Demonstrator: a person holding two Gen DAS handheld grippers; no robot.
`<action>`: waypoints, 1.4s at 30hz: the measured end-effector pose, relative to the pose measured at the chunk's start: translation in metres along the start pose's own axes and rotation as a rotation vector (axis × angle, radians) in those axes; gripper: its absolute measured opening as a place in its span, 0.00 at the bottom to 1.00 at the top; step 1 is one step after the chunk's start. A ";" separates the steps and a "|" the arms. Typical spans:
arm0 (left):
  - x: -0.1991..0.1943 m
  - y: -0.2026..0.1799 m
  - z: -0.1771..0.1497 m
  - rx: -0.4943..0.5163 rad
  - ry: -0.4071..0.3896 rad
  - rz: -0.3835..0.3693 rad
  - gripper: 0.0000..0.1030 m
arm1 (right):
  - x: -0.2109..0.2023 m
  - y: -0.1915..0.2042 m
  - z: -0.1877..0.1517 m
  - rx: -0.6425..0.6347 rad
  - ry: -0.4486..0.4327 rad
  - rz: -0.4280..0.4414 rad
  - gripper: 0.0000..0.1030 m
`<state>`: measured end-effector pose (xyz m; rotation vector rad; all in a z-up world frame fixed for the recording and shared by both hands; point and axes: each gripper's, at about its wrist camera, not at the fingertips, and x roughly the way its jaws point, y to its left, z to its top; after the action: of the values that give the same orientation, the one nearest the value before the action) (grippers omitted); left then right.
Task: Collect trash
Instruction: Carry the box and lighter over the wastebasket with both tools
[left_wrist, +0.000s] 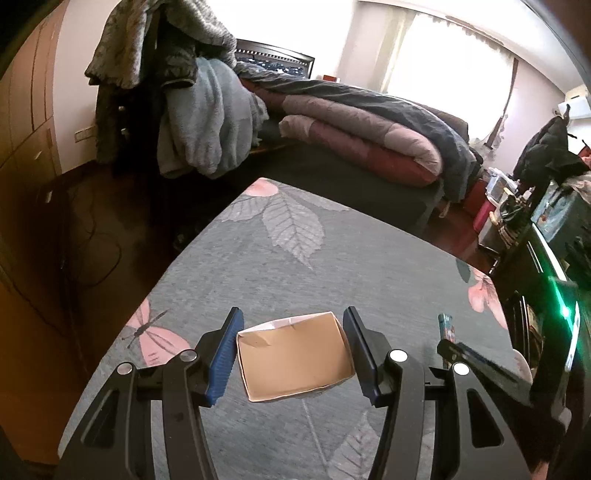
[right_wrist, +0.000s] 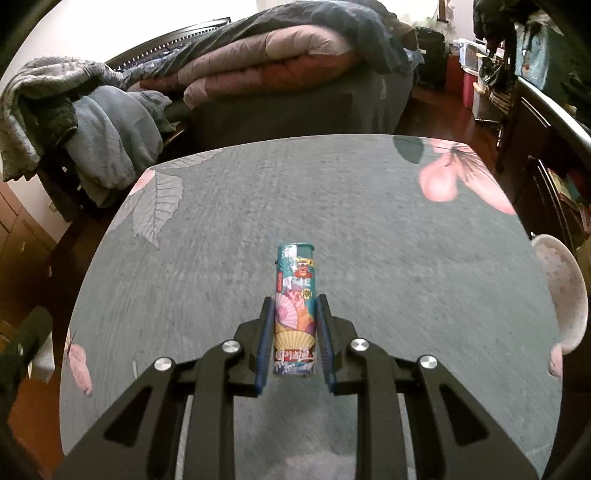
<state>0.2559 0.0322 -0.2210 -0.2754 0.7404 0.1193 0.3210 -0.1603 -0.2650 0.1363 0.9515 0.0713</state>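
While the left gripper (left_wrist: 293, 352) stands spread around the paper box (left_wrist: 295, 360) on the desk (left_wrist: 258, 266), touching neither flimsy wall, the right gripper (right_wrist: 295, 332) is clamped on the lighter (right_wrist: 295, 306); light, stiff, slick plastic, best pinched across its flat sides.

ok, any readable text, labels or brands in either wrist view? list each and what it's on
Lighter held in the right gripper: printed characters on its wrap, too blurred and stylised to read.
Paper box between the left gripper fingers: no text visible.
Tablecloth: pattern only, no text.
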 end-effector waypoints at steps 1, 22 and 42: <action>-0.003 -0.005 -0.001 0.010 -0.004 -0.008 0.54 | -0.006 -0.005 -0.005 0.004 -0.006 0.003 0.23; -0.044 -0.137 -0.017 0.222 -0.055 -0.206 0.54 | -0.115 -0.126 -0.053 0.148 -0.152 -0.048 0.23; -0.063 -0.277 -0.042 0.441 -0.070 -0.456 0.54 | -0.177 -0.237 -0.073 0.311 -0.268 -0.177 0.23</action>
<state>0.2386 -0.2458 -0.1512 -0.0133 0.6007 -0.4608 0.1592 -0.4094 -0.1995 0.3395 0.6983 -0.2539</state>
